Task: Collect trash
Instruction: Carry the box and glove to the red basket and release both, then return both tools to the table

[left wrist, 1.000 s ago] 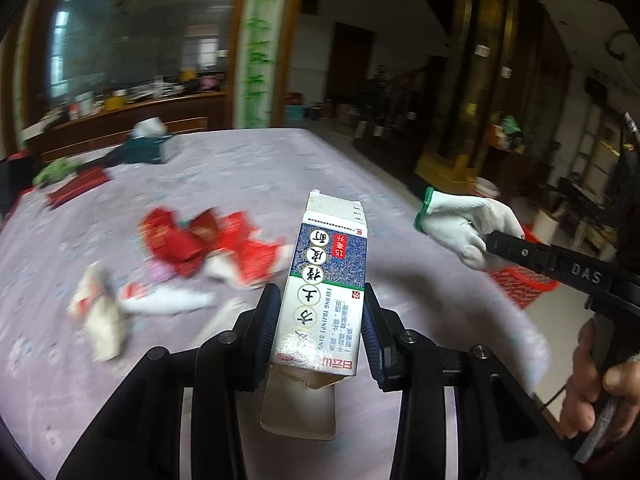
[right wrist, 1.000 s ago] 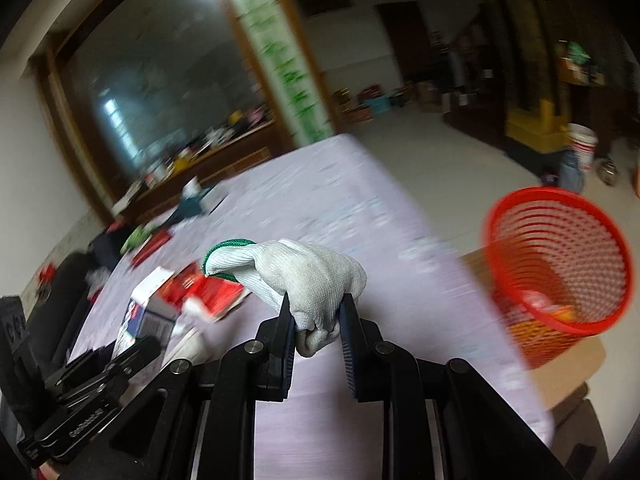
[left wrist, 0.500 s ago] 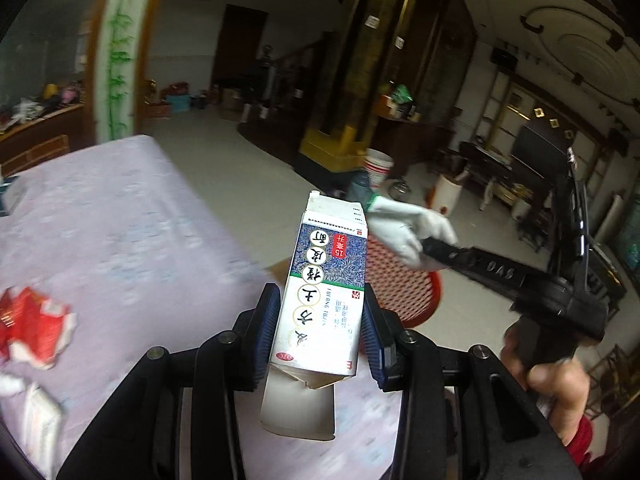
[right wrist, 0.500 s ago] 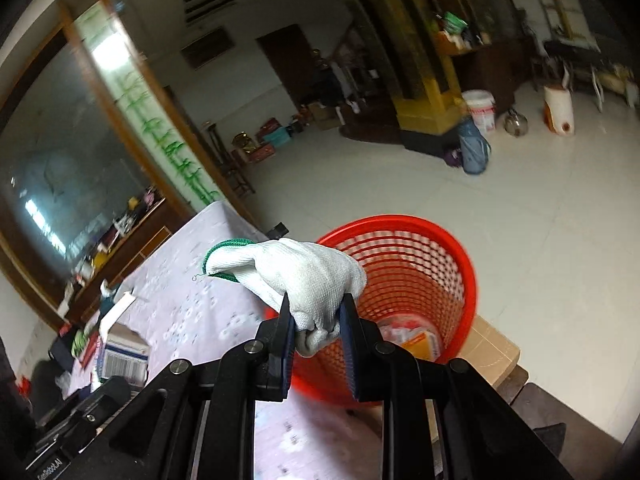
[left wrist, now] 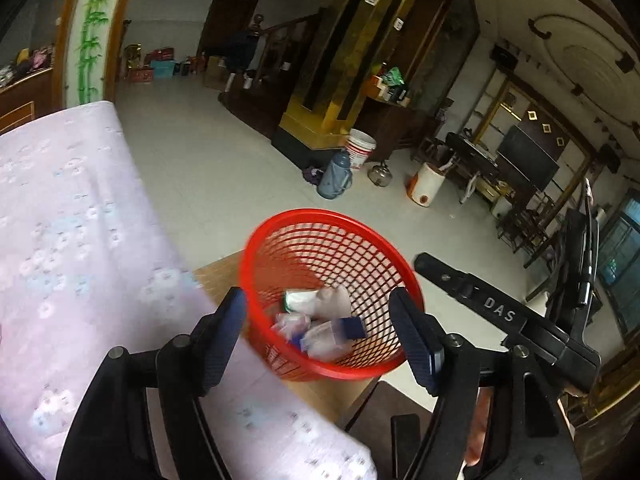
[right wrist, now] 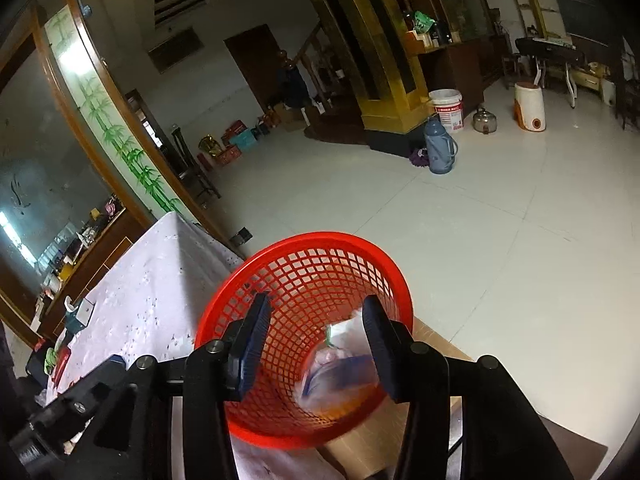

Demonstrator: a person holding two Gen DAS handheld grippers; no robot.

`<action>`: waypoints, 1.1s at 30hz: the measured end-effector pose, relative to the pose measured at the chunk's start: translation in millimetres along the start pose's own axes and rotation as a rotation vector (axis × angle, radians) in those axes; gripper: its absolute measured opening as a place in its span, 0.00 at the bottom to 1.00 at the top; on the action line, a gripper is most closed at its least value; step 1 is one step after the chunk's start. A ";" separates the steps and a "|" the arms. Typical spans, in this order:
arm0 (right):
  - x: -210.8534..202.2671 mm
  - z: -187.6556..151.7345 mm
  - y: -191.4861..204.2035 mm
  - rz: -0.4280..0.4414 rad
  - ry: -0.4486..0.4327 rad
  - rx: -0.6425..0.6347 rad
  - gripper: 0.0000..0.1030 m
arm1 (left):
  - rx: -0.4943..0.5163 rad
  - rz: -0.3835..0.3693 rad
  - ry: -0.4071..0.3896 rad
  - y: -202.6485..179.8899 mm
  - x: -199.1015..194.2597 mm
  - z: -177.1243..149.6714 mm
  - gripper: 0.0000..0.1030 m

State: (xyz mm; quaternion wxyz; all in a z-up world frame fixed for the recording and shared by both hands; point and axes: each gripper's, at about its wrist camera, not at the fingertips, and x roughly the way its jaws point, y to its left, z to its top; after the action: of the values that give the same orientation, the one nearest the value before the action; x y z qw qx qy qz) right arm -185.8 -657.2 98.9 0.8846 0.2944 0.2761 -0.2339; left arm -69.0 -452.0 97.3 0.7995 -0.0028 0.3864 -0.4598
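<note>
Both tongs hang spread and empty over a red mesh basket (left wrist: 332, 292), which stands on a wooden stool (left wrist: 218, 276) just beside the table (left wrist: 68, 248) with its lilac flowered cloth. The left tongs (left wrist: 318, 320) frame the basket at lower centre of their view; the right tongs (right wrist: 316, 324) do the same in theirs, jaws wide apart. Inside the basket lie the trash pieces: a white glove (left wrist: 304, 299) and a blurred blue-and-white carton (left wrist: 334, 332), its long axis running roughly left to right, blue end toward the right. A blue thermos (right wrist: 440, 148) stands on the tiled floor beyond.
</note>
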 end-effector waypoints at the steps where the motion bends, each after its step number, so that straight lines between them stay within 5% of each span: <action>1: -3.7 -2.1 1.3 0.022 0.000 0.005 0.50 | -0.004 0.001 -0.007 4.9 -7.7 -1.9 0.70; 15: -11.2 -76.1 125.7 0.264 0.142 -0.249 0.55 | 0.010 0.194 -0.040 79.5 -131.6 -70.8 0.70; 22: -0.5 -115.2 170.1 0.332 0.222 -0.355 0.58 | -0.053 0.348 -0.019 155.1 -198.8 -113.6 0.77; 27: 3.6 -132.4 187.0 0.352 0.257 -0.393 0.58 | -0.114 0.434 0.029 209.0 -217.0 -133.9 0.77; 33: 0.2 -139.6 196.4 0.361 0.264 -0.414 0.58 | -0.110 0.429 0.113 228.2 -196.1 -143.0 0.77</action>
State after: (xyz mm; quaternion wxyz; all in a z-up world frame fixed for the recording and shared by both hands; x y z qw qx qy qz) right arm -121.5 -425.7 81.6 0.9094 0.1801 0.3738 0.0284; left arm -45.1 -125.5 35.5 0.8546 0.0616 0.4469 -0.2571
